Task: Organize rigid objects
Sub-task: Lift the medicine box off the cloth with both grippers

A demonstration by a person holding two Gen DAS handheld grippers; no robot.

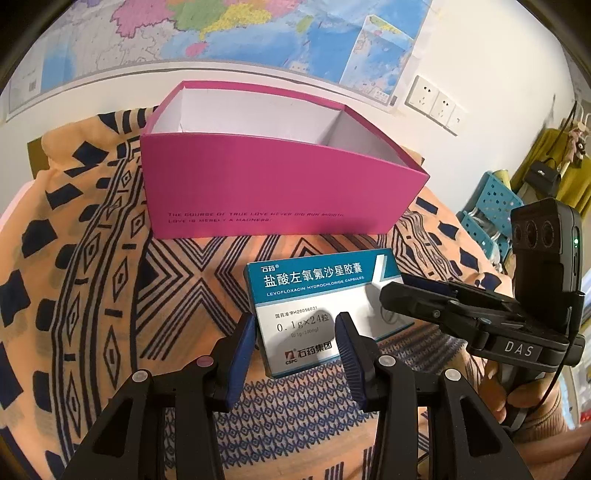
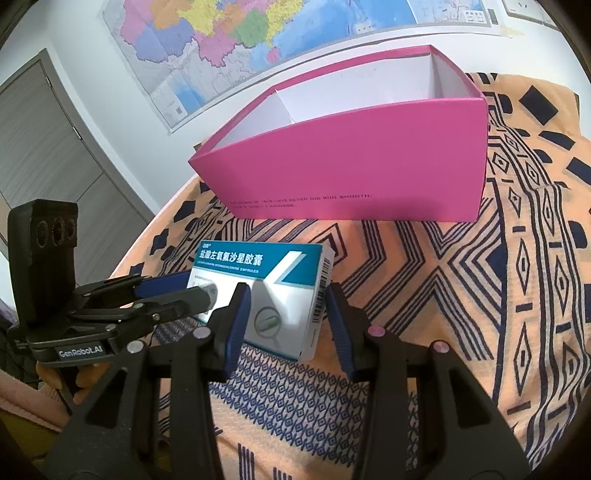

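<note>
A teal-and-white medicine carton [image 1: 317, 302] lies flat on the patterned cloth in front of an open, empty pink box [image 1: 273, 184]. My left gripper [image 1: 297, 341] is open with its fingers on either side of the carton's near left end, not closed on it. My right gripper [image 2: 286, 315] is open too, its fingers straddling the carton's [image 2: 273, 295] right end. Each gripper shows from the side in the other view: the right gripper [image 1: 413, 291] over the carton's right part, the left gripper [image 2: 177, 295] over its left part. The pink box [image 2: 354, 158] stands just behind.
An orange cloth with dark blue patterns [image 1: 92, 277] covers the table. A wall map [image 1: 221, 33] hangs behind the box. Wall sockets [image 1: 436, 103] and a blue perforated crate [image 1: 495, 206] are to the right. A grey door [image 2: 44, 147] is at the left.
</note>
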